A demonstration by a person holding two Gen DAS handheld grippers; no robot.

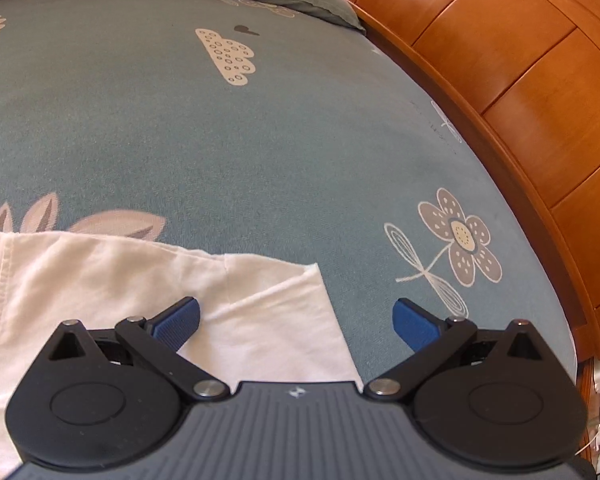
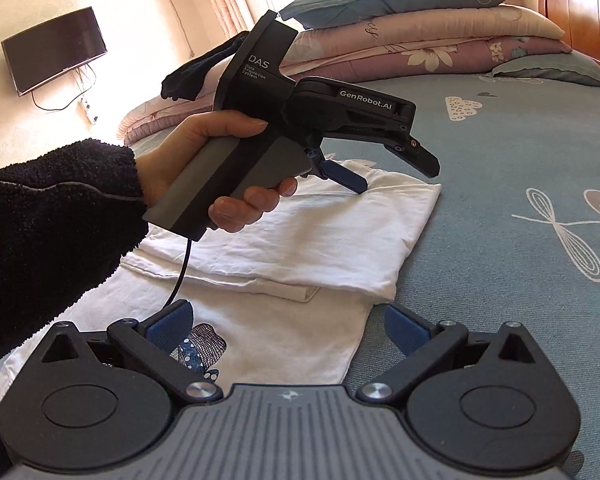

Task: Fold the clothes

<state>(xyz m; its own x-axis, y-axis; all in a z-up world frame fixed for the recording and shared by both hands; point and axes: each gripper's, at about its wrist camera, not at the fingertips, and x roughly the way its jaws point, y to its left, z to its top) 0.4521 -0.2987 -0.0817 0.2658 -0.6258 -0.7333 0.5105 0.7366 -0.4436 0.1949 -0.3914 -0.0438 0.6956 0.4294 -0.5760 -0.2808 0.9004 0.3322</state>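
A white T-shirt [image 2: 300, 236] lies partly folded on the blue-grey bedsheet, its upper part doubled over; a dark blue print [image 2: 200, 350] shows near its lower end. In the left wrist view the shirt's folded corner [image 1: 276, 320] sits under my left gripper [image 1: 296, 322], which is open, with one blue pad over the cloth and the other over bare sheet. The right wrist view shows that left gripper [image 2: 396, 176] held by a hand, hovering just above the shirt's far corner. My right gripper [image 2: 288, 328] is open over the shirt's near right edge, holding nothing.
A wooden headboard [image 1: 520, 88] curves along the bed's right side. Stacked quilts and pillows [image 2: 420, 40] sit at the far end of the bed. A dark garment [image 2: 196, 72] lies behind the hand. A wall TV [image 2: 54, 50] hangs at left. Open sheet [image 1: 220, 152] stretches beyond the shirt.
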